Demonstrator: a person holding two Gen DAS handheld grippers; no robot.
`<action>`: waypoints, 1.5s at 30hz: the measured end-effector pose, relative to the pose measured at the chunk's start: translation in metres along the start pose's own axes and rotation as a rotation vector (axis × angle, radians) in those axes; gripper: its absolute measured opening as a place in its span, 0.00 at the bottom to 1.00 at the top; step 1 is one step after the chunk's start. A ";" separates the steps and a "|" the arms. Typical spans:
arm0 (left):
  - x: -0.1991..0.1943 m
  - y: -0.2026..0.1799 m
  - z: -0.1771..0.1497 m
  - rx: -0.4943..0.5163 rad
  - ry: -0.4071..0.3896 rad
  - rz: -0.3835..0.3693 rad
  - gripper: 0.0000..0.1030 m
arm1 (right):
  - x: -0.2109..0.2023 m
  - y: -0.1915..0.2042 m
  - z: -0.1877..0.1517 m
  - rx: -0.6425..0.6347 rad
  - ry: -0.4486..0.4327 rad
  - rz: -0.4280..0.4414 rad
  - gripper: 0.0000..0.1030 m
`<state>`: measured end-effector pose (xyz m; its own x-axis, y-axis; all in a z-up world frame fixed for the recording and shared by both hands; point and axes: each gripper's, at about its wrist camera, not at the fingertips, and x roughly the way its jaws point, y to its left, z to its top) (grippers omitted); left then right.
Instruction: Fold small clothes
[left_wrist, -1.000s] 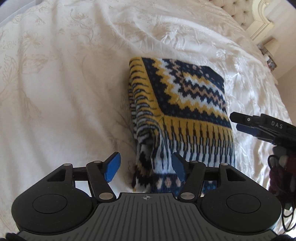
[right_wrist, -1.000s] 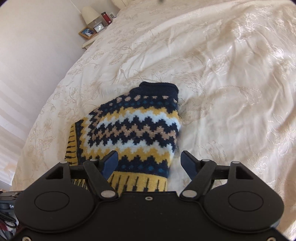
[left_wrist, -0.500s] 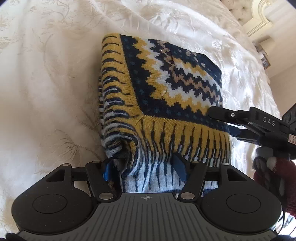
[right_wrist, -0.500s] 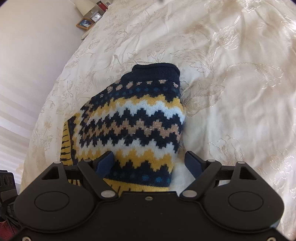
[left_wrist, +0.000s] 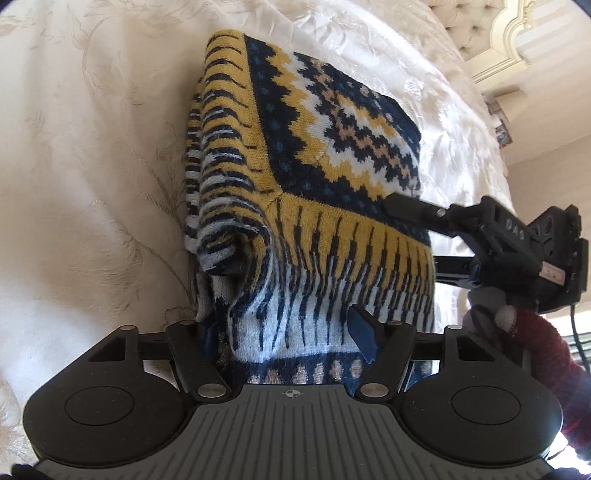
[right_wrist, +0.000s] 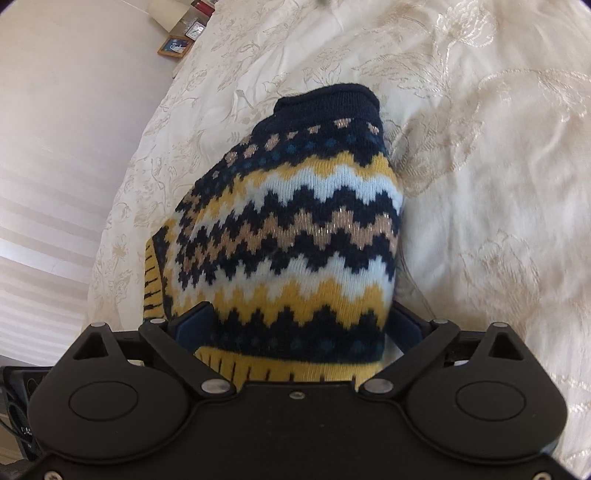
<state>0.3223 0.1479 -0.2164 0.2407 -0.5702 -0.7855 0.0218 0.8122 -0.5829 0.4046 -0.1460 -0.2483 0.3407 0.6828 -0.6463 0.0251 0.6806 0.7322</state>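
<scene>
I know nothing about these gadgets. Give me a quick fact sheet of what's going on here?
Garment: folded zigzag-patterned knit sweater, navy, yellow, white
Surface: cream embroidered bedspread
Left gripper: open, fingers astride the sweater's near edge
Right gripper: open, fingers astride the sweater's side
Background: tufted headboard, framed picture

We see the folded sweater (left_wrist: 332, 155) knit in navy, mustard yellow, white/pale blue and tan zigzag bands, small teal dots on the navy, dark dashes along the yellow hem, plain navy collar. Bedspread (right_wrist: 480, 147) is cream with a tonal floral pattern. Both hand-held grippers are black with blue fingertips (left_wrist: 362, 332).
</scene>
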 end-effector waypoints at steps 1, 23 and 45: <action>0.001 0.001 0.002 -0.004 0.009 -0.016 0.38 | -0.002 0.002 -0.003 -0.013 0.009 -0.016 0.71; -0.026 -0.070 -0.133 0.063 0.156 -0.093 0.20 | -0.113 0.039 -0.086 0.041 0.010 -0.113 0.49; -0.071 -0.116 -0.151 0.341 -0.195 0.285 0.36 | -0.136 0.077 -0.077 -0.224 -0.203 -0.249 0.42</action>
<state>0.1565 0.0759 -0.1241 0.4597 -0.3119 -0.8315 0.2377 0.9454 -0.2232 0.2875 -0.1656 -0.1209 0.5297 0.4381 -0.7263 -0.0679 0.8754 0.4785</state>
